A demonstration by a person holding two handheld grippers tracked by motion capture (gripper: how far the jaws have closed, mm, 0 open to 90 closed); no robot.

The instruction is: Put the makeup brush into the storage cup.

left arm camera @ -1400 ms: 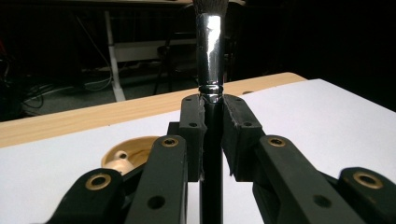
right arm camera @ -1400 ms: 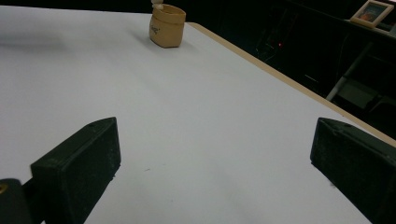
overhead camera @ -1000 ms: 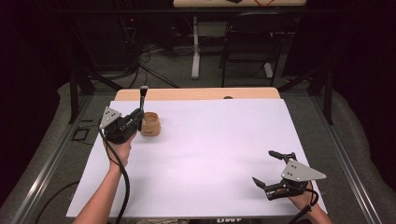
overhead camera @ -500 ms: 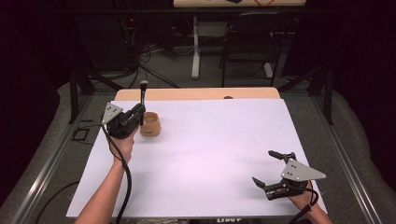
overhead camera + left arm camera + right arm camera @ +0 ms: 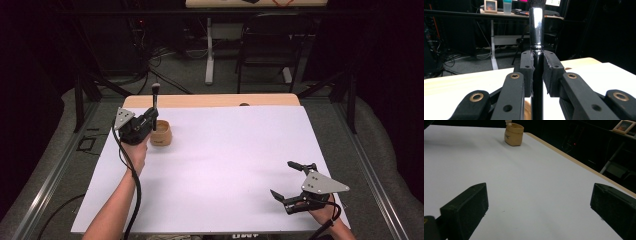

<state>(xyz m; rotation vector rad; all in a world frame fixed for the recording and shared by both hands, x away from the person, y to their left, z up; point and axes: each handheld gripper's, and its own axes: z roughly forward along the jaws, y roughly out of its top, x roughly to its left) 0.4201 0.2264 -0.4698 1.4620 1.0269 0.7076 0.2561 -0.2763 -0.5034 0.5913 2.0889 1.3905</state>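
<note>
Left gripper [image 5: 150,117] at far left of the table [image 5: 225,165], jaws clenched on a makeup brush [image 5: 155,102], held upright, bristle end up (grip sits on the black handle just below the chrome ferrule [image 5: 535,27]). Brush is just left of the small tan cup [image 5: 161,134], above its rim. Right gripper [image 5: 290,180] rests at near right, jaws released and wide apart, nothing between them.

Both grippers, left [image 5: 150,119] and right [image 5: 290,181], are black, each with a grey three-cornered plate, brass-ringed screw holes, and a black cable. The forearms are bare.
</note>
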